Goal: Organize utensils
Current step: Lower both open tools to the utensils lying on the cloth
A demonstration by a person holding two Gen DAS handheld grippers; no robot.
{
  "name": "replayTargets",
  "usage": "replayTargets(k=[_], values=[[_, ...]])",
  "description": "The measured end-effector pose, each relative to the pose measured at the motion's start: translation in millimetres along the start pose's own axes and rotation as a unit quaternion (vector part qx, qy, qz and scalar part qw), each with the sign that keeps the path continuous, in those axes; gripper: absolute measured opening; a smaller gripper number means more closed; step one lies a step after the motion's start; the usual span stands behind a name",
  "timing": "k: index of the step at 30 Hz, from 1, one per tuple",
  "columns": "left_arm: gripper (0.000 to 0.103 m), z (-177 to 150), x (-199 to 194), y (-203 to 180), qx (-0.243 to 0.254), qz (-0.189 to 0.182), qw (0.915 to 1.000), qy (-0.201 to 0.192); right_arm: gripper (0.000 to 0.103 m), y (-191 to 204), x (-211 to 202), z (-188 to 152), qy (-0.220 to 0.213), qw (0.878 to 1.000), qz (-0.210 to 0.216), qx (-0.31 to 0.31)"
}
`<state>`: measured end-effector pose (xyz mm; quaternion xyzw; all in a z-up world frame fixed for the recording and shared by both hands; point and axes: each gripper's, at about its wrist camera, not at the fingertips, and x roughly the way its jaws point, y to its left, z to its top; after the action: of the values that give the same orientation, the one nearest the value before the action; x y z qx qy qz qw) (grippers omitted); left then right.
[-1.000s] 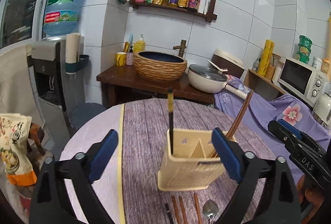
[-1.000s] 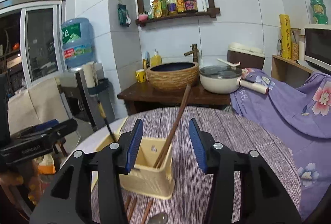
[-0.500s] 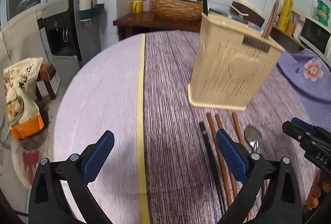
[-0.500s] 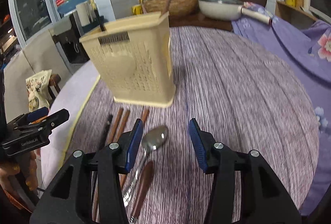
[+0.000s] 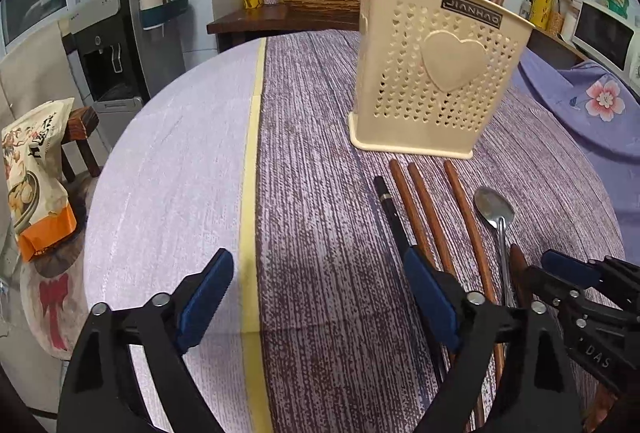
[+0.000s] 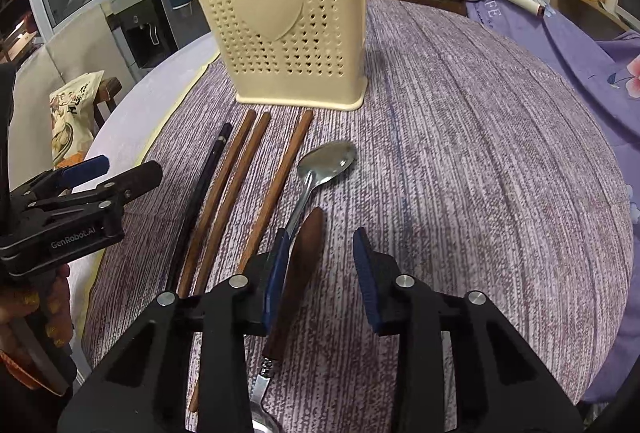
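1. Three brown chopsticks (image 6: pixel 224 201) and one black chopstick (image 6: pixel 200 193) lie side by side on the desk (image 6: pixel 460 153), just before the cream holder (image 6: pixel 288 33).
2. Steel spoon (image 6: pixel 326 163) lies right of them; a wooden-handled utensil (image 6: pixel 302 265) beside it.
3. Left tongs (image 5: pixel 316 301): wide apart, jaws just closing in, gripping nothing; right pad by the black chopstick.
4. Right tongs (image 6: pixel 320 273): part open, jaws just closing in, wooden handle between them, left pad beside it.

Two wrist views, low, sharing holder (image 5: pixel 436 73)
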<state>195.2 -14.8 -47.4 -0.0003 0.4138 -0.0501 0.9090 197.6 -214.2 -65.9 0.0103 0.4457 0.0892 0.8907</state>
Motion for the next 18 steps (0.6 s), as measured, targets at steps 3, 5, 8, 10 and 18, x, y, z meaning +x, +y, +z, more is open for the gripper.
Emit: replayTargets(k=[3,5,8,10,18], values=[[0.076,-2,2,-4,0.006,-0.006,0.9999,0.006,0.027,1,4,-2,0.007,1.0,0.003,0.008],[0.073,-3,3,-7,0.008,-0.011,0.9999,0.009,0.026,4,6,-3,0.009,1.0,0.003,0.006],[0.068,-3,6,-12,0.017,-0.012,0.9997,0.012,0.021,8,9,-4,0.014,1.0,-0.001,0.001],[0.065,-3,7,-16,0.023,-0.013,0.9995,0.015,0.02,7,10,-4,0.014,1.0,0.001,0.004],[0.053,6,20,-24,0.021,-0.028,0.999,0.029,0.02,3,10,-4,0.015,1.0,0.008,0.008]])
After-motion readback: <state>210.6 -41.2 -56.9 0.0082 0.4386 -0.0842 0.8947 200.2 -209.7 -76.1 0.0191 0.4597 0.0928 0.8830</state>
